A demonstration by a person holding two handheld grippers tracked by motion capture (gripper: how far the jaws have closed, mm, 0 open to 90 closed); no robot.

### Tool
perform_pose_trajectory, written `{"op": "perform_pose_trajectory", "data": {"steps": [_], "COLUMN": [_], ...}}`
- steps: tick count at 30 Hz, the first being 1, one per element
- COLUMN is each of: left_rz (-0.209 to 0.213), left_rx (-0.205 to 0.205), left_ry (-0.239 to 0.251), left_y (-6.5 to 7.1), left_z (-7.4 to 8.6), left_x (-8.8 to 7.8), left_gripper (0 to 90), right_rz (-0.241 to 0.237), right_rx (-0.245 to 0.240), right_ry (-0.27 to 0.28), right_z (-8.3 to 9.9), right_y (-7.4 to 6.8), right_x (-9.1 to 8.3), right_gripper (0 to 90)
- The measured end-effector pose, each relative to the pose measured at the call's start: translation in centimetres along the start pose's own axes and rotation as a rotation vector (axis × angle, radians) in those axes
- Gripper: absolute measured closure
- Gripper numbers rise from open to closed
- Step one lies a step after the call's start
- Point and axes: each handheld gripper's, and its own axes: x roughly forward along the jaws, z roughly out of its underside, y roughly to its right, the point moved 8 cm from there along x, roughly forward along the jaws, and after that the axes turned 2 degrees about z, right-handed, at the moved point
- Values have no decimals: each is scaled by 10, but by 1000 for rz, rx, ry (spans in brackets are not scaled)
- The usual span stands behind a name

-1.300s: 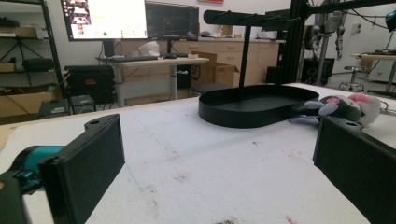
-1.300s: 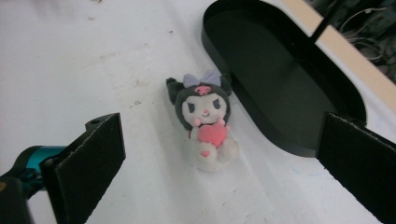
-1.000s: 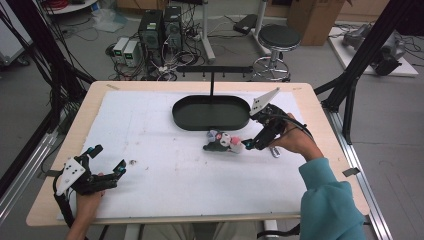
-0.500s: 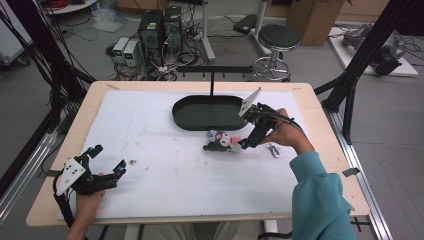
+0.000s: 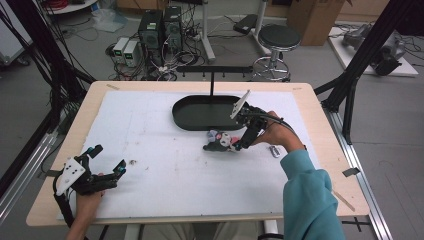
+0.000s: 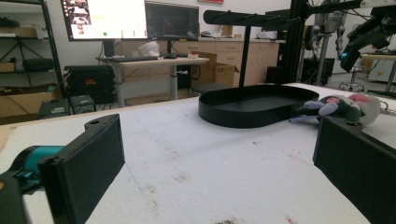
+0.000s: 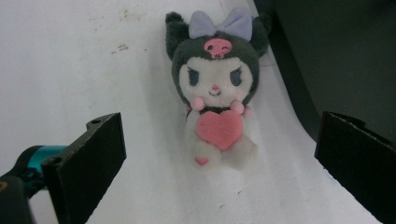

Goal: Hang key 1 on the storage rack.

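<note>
Plush toy (image 7: 215, 100) bears a pink heart, unlettered.

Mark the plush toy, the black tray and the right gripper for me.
plush toy (image 7: 215, 100): right gripper view, on its white face.
black tray (image 5: 192, 120): high view, on its front rim.
right gripper (image 5: 241, 142): high view, midway between its open jaws' tips.

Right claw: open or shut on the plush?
Open. Right claw jaws stand wide apart either side of the plush toy, touching neither side.
</note>
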Motion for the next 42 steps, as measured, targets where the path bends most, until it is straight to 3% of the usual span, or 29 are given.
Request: {"op": "perform_pose_trajectory", "data": {"steps": [13, 18, 20, 34, 37, 39, 42], "left_rz": [0, 1, 0, 1, 1, 0, 1], "left_rx": [1, 1, 1, 3, 3, 3, 4], "left_ry": [2, 2, 2, 4, 4, 4, 4], "left_y": [0, 0, 0, 0, 0, 0, 0], "left_z": [0, 0, 0, 0, 0, 0, 0], "left_x": [0, 0, 0, -1, -1, -1, -1], "left_gripper": [23, 23, 23, 23, 23, 23, 23], "right_rz": [-16, -16, -14, -11, -14, -24, -20], "right_rx": [-2, -4, -4, -3, 1, 3, 5], "right_ry": [-127, -150, -152, -186, -195, -198, -197], "right_z": [7, 8, 9, 17, 17, 17, 17], "right_y": [2, 3, 4, 2, 3, 3, 3], "right_x": [31, 38, 39, 54, 58, 57, 59], "right_gripper": [12, 14, 57, 58, 82, 203, 207]}}
